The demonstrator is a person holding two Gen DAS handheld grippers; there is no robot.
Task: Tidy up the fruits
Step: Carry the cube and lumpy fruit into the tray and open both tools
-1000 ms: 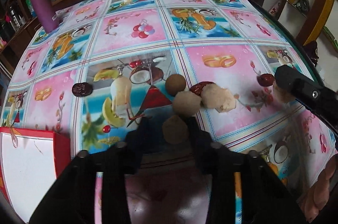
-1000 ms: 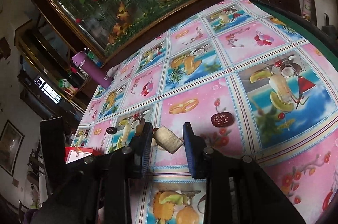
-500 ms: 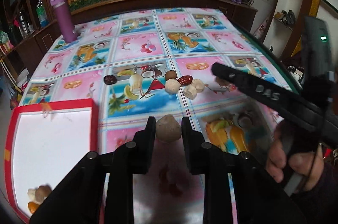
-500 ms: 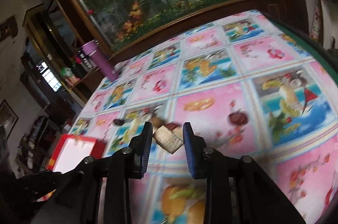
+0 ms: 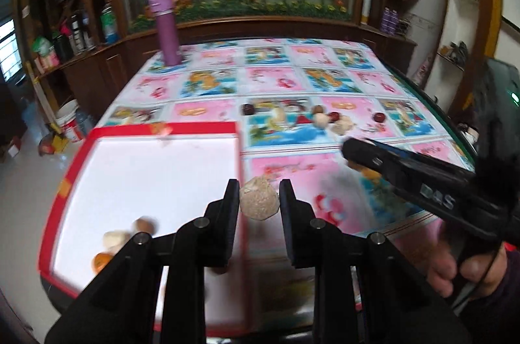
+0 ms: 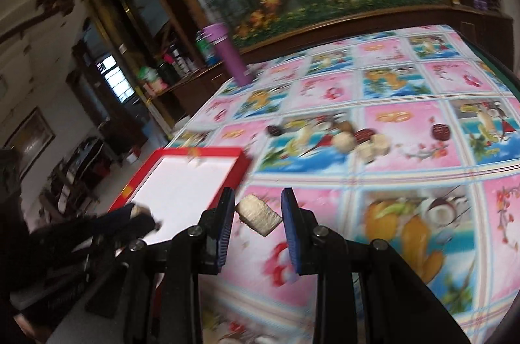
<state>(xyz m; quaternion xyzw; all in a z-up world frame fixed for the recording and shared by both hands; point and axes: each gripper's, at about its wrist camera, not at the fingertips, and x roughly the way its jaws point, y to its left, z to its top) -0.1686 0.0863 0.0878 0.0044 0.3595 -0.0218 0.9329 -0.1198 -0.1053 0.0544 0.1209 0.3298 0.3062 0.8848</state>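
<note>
1. The left claw [image 5: 259, 203] is gripping a round, tan, rough-skinned fruit [image 5: 259, 201] between its two black fingers, closed only as far as the fruit allows, and is holding it in the air just past the right edge of the shallow red-rimmed tray with a white floor [image 5: 75, 163].
2. The right claw [image 6: 258, 215] is pinching a pale, blocky, cut piece of fruit [image 6: 258, 214] at a tilt between its blue-padded fingers, above the fruit-printed plastic cloth covering the desk [image 6: 406, 116], with the tray to its left.
3. To do this step well, each claw is probably best carried over the white floor, lowered close to it before releasing, and aimed beside the pieces already there, so that the round fruit is not rolling away.
4. The two claws are working close together, so taking turns would likely be avoiding a bump.
5. Counting in the left wrist view: the tray is holding three pieces in its near left corner [image 5: 112, 241], one pale, one brown, one orange.
6. The desk is carrying about six more in a loose row [image 5: 320, 120]: three dark red ones and roughly three pale or brown ones, blur making this uncertain.
7. One tall purple cylindrical bottle [image 5: 166, 30] is standing at the far edge.
</note>
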